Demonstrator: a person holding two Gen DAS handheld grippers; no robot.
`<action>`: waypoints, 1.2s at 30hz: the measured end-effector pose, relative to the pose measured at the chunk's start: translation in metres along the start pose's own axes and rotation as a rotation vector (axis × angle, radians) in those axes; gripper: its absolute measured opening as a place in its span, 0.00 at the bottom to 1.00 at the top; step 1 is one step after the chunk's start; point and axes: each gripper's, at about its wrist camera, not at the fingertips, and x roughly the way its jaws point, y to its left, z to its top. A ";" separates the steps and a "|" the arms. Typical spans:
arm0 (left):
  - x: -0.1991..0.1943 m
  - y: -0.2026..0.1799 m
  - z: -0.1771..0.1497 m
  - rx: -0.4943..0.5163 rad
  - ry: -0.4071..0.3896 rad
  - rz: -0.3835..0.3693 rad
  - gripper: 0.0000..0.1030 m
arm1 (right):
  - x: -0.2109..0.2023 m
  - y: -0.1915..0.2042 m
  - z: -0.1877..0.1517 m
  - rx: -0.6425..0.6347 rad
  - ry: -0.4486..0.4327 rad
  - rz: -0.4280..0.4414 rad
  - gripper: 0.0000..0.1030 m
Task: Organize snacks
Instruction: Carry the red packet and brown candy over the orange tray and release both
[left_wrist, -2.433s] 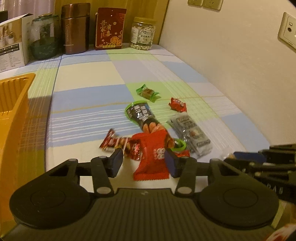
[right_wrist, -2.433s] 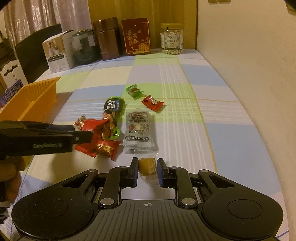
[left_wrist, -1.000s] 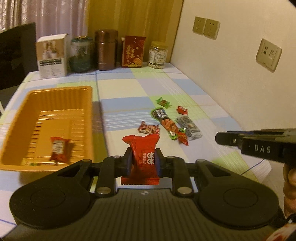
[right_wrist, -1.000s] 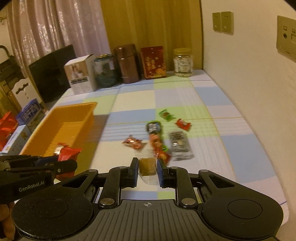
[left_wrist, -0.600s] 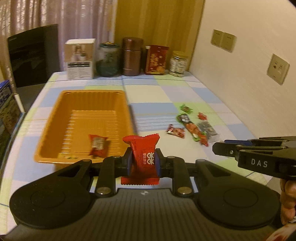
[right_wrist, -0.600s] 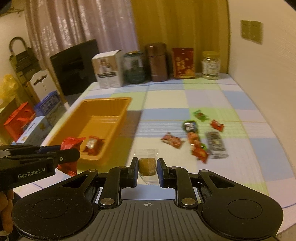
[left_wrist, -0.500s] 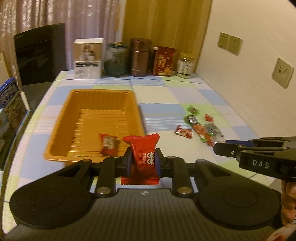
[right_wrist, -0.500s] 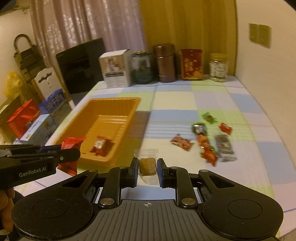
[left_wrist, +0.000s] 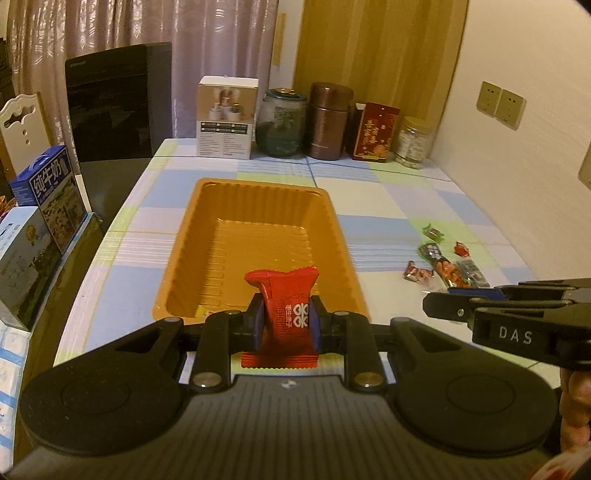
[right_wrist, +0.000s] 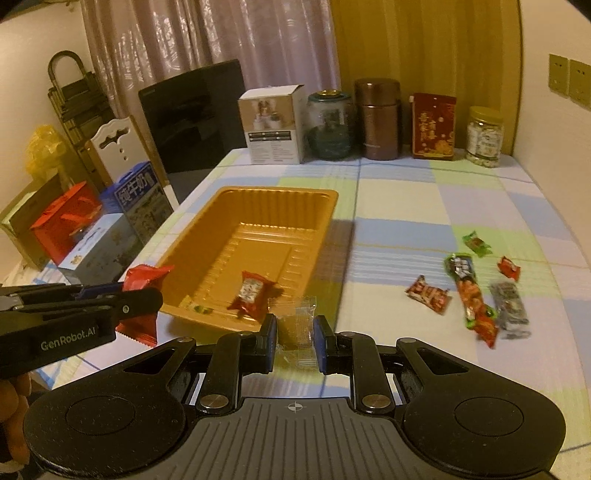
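Both tools have swung left since the earlier frames, from the snack pile over to the tray, each w/ its pick still pinched. Left tool (left_wrist: 286, 320) is clamped on a red pack (left_wrist: 283, 295), held upright, fanned top edge above the pads; it sits just short of the tray's near rim in the left wrist view. Right tool (right_wrist: 294, 341) is pinching a clear wrapper w/ a brown sweet (right_wrist: 294, 325) inside, also at the near rim, toward its right corner.

Orange tray (right_wrist: 328, 210) lies on the table (right_wrist: 402, 199), which has a checked cloth. Inside it: one red candy (right_wrist: 252, 293) near the front, plus a small greenish bit (right_wrist: 197, 307) by the front wall, prob. a wrapper but too blurred to say.

Loose snacks on the cloth to the right, well apart from the tray: small red pack (right_wrist: 428, 293), long green-red pack (right_wrist: 469, 295), grey pack (right_wrist: 509, 304) just beside it, green candy (right_wrist: 477, 243), small red candy (right_wrist: 509, 267).

At the far edge of the table stand a white box (right_wrist: 273, 123), glass jar (right_wrist: 328, 125), brown canister (right_wrist: 378, 118), red box (right_wrist: 433, 125) and nut jar (right_wrist: 484, 136).
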 end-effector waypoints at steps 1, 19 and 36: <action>0.002 0.003 0.001 -0.002 0.002 0.002 0.21 | 0.003 0.001 0.002 0.001 0.001 0.003 0.21; 0.068 0.038 0.026 0.043 0.045 0.000 0.21 | 0.069 0.006 0.035 0.038 0.028 0.038 0.21; 0.078 0.060 0.023 0.009 0.047 0.018 0.34 | 0.094 0.004 0.032 0.066 0.057 0.057 0.21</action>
